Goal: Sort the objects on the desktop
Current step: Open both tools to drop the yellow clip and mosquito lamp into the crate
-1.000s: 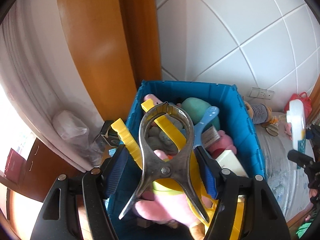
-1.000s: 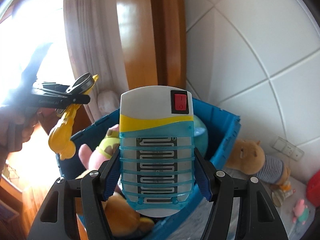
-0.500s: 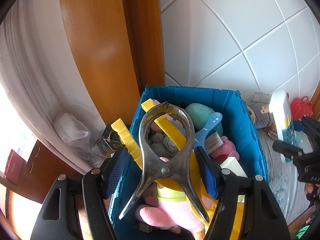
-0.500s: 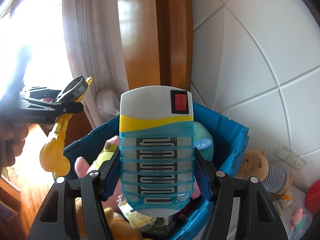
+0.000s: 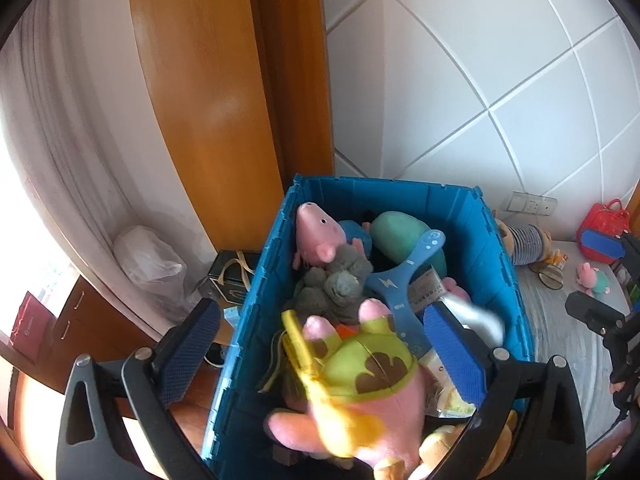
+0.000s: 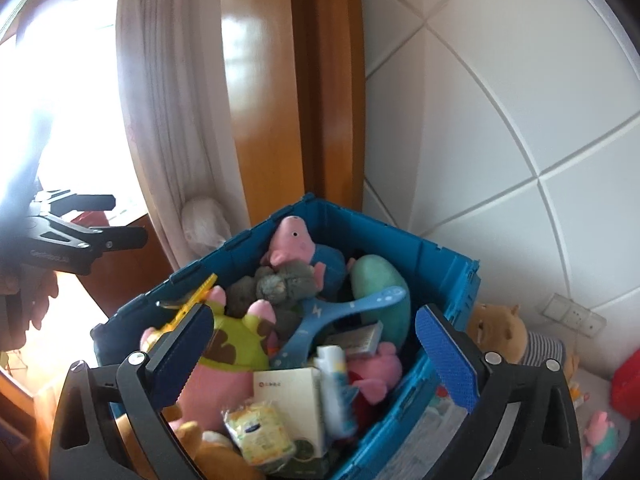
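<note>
A blue crate [image 5: 496, 248] [image 6: 444, 264] full of plush toys stands below both grippers. My left gripper [image 5: 320, 340] is open and empty above it. The yellow clip [image 5: 316, 380] lies blurred on the pink and green plush [image 5: 372, 384]; it also shows in the right wrist view [image 6: 188, 300]. My right gripper [image 6: 312, 344] is open and empty. The white and blue plug-in device [image 6: 336, 388] lies in the crate, blurred, beside a white box [image 6: 292, 404]. It shows as a white blur in the left wrist view [image 5: 476, 316].
The crate holds a pink pig plush [image 5: 320, 232], grey plush [image 5: 336, 284], teal plush [image 5: 400, 236] and a blue paddle [image 5: 404, 284]. On the right lie a striped bear plush [image 6: 508, 332], a red bag [image 5: 604, 224] and a small pig toy [image 5: 592, 280]. Wooden frame, curtain and tiled wall stand behind.
Both grippers have opened. The yellow clip dropped from the left gripper into the crate, and the plug-in device dropped from the right gripper into the crate.
</note>
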